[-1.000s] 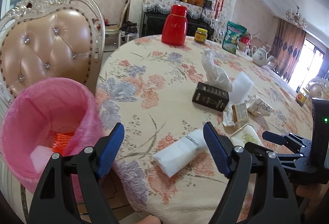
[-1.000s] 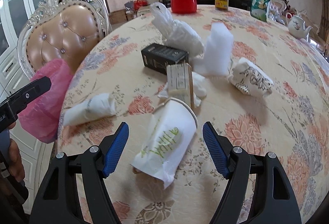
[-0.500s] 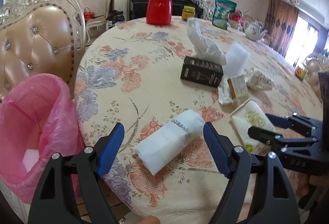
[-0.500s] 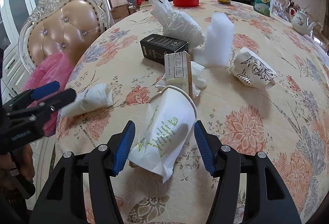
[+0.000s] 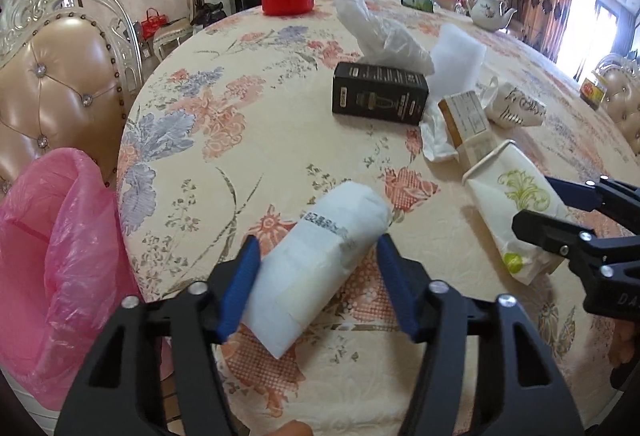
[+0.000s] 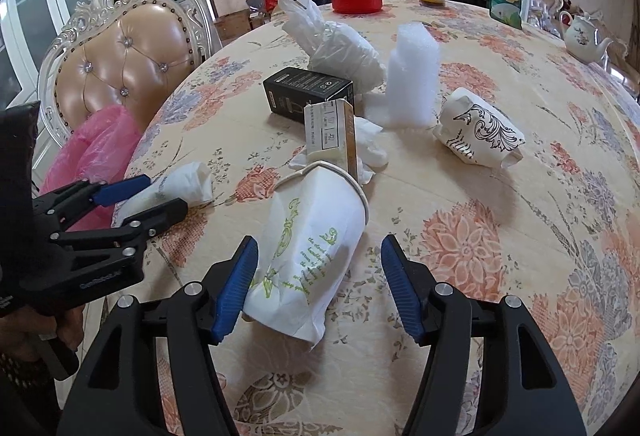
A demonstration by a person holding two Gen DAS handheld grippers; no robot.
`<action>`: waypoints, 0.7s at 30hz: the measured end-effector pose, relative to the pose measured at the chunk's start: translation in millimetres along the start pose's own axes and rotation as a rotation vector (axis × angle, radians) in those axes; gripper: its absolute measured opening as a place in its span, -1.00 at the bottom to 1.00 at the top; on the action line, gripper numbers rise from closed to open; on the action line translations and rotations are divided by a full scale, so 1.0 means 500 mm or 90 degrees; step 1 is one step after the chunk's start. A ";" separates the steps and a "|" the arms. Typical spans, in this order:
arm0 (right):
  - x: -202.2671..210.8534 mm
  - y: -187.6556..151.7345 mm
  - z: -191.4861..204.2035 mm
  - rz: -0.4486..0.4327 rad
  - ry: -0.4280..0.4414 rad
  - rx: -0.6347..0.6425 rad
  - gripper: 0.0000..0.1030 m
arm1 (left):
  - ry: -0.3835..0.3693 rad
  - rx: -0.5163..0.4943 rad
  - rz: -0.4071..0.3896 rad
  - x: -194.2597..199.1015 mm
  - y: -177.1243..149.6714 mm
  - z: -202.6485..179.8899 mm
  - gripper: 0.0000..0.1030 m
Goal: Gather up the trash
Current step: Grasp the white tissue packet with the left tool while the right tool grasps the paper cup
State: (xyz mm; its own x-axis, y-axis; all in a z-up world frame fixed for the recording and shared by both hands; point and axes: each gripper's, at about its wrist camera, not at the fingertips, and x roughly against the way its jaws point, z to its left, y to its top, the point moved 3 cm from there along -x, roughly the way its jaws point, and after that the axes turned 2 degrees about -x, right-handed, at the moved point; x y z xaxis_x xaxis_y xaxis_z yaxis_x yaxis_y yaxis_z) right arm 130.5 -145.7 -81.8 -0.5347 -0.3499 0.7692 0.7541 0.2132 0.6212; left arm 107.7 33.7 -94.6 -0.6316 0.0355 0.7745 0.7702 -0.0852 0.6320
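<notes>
Trash: loose litter on the surface [image 5: 248,84], floral cloth, round.

Item 1, wrapper [image 5: 316,268]. White paper roll, lying flat near the surface's near edge, at 6 o'clock in the left wrist view. Left gripper [image 5: 316,284] has come down and forward over it since a second ago; then the roll lay ahead of the fingertips, now it sits between them. Fingers have just been closing: the left one meets the roll's side, the right one stands just beside its far end with a sliver of cloth showing. Not yet a firm pinch, by the look of it.

Item 2, cup [image 6: 312,256]. Crushed paper cup, green print, on its side at 6 o'clock in the right wrist view, mouth toward 12. Right gripper [image 6: 316,284] has hardly shifted. Its fingers narrowed on the cup, then have just been opening again; left finger touches the base, right finger stands apart. Cup rests on the cloth, unheld.

Item 3, bin [image 5: 52,260]. Pink-lined, off the surface's edge at 8 o'clock in the left view, just beside the wrapper.

Items 4 onward, untouched at 1 to 2 o'clock: black box [image 5: 380,98], carton [image 5: 468,120], tissue [image 5: 434,140], second cup [image 5: 516,110], foam [image 5: 458,56], plastic bag [image 5: 376,28].

Assessment: wrapper is nearly secured and likely goes to the bin first; cup needs another closing.
</notes>
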 end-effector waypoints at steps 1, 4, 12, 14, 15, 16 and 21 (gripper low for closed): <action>-0.001 0.000 -0.001 0.000 -0.001 0.000 0.21 | 0.003 0.001 0.003 -0.002 -0.001 0.000 -0.02; -0.002 -0.001 0.000 0.000 0.001 0.000 0.25 | 0.001 0.003 0.006 -0.003 0.001 0.000 -0.08; -0.012 -0.005 0.013 0.007 0.006 0.006 0.37 | -0.015 0.014 -0.005 0.008 0.008 0.000 -0.37; -0.016 -0.008 0.017 0.010 0.007 0.007 0.41 | -0.018 0.019 -0.007 0.009 0.008 0.001 -0.38; -0.018 -0.009 0.019 0.012 0.006 0.008 0.41 | -0.020 0.022 -0.008 0.009 0.007 0.003 -0.38; -0.021 -0.010 0.020 0.014 0.004 0.009 0.41 | -0.022 0.024 -0.009 0.011 0.007 0.003 -0.39; -0.034 -0.016 0.018 0.027 0.007 0.003 0.13 | -0.029 0.032 -0.014 0.017 0.005 0.009 -0.47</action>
State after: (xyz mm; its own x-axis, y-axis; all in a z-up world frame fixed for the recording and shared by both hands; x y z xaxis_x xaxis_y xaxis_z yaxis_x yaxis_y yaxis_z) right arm 130.2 -133.2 -98.4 -0.4983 -0.3508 0.7928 0.7741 0.2317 0.5891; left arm 104.8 38.3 -86.4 -0.6449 0.0820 0.7598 0.7602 -0.0337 0.6489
